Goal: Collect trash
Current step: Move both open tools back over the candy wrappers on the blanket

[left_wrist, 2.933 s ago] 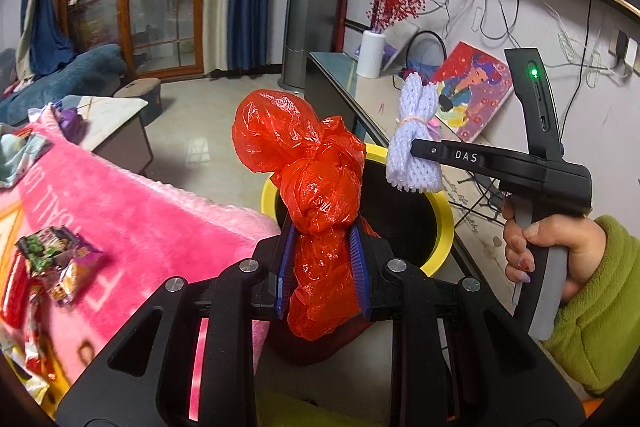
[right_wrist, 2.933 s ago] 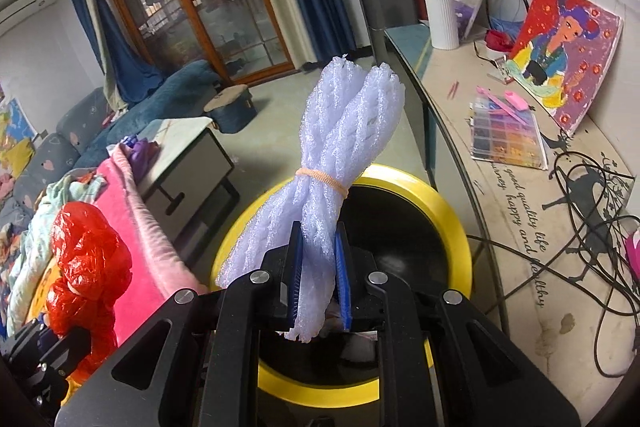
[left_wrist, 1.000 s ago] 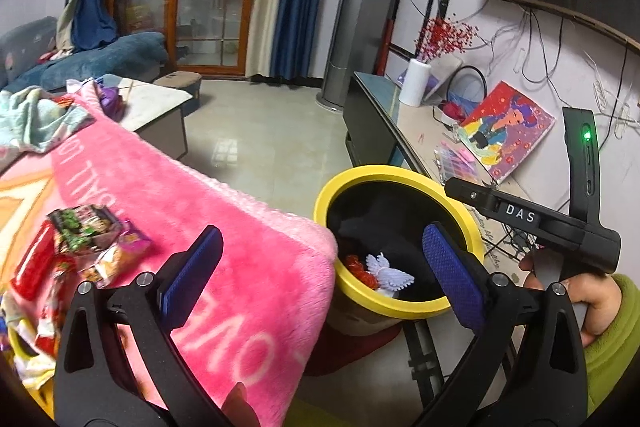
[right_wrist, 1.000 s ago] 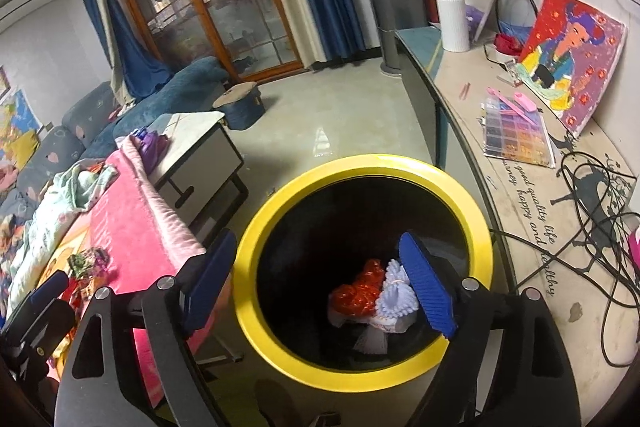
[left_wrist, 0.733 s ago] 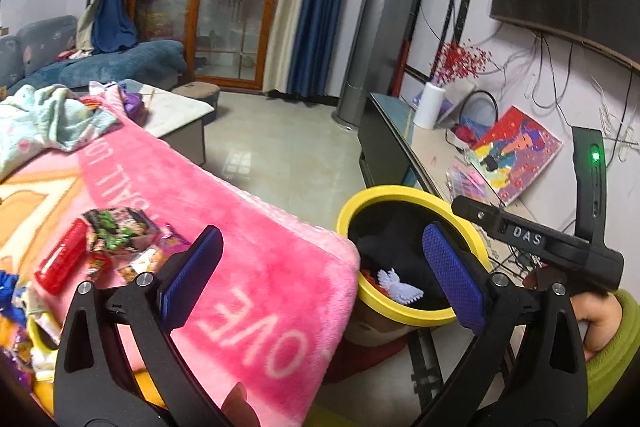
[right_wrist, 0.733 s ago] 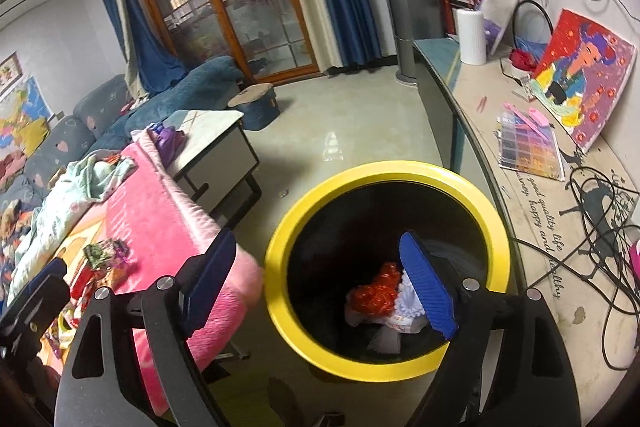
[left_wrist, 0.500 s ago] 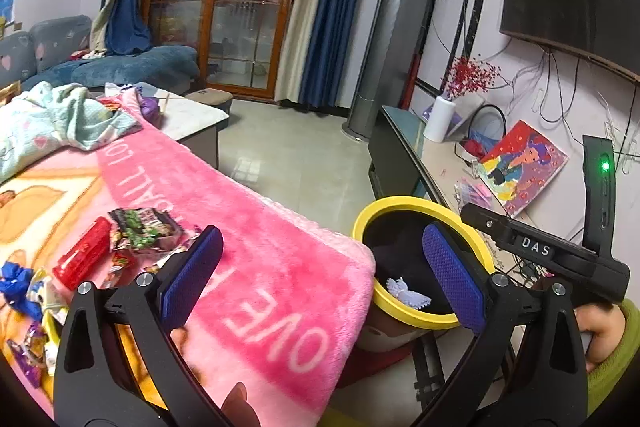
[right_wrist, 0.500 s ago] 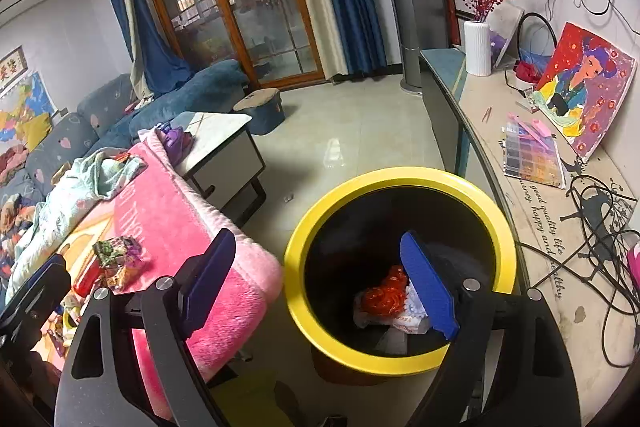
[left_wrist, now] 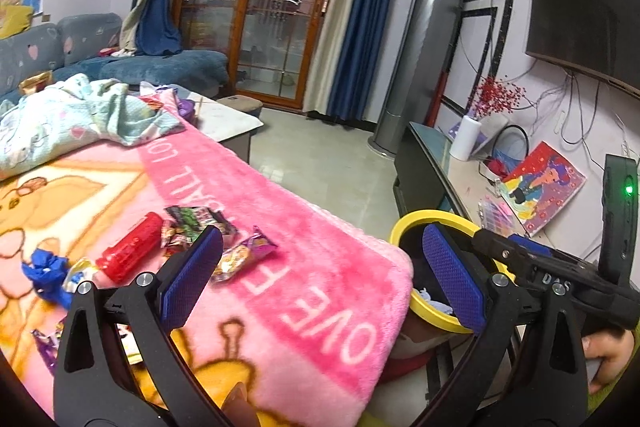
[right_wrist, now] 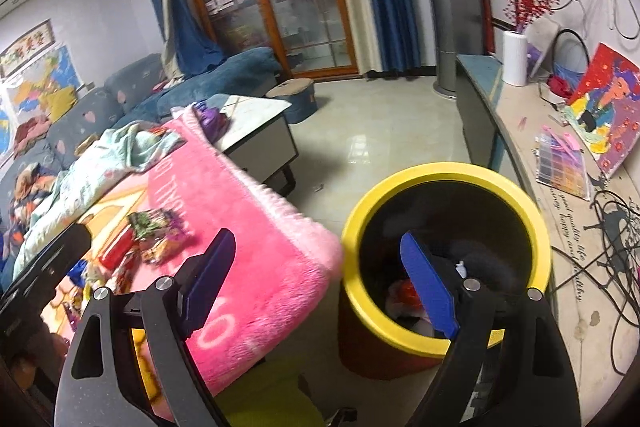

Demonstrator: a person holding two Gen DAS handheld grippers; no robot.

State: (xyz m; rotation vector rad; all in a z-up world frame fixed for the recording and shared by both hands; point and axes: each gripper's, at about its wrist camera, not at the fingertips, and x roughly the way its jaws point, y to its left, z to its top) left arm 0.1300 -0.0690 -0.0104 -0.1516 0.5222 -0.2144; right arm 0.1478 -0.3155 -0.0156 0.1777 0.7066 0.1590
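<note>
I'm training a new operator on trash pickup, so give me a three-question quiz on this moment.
1. True or false: the left tongs are shut on a wrapper.
2. Where does the red tube lie: A) in the yellow-rimmed bin, B) on the pink blanket, C) on the floor?
3. Fill in: the right tongs are ____ and hold nothing.

Key: 1 false, they are open and empty. 2 B, beside the snack wrappers. 3 open.

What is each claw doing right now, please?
Left claw: open, holding nothing.
Right claw: open, holding nothing.
</note>
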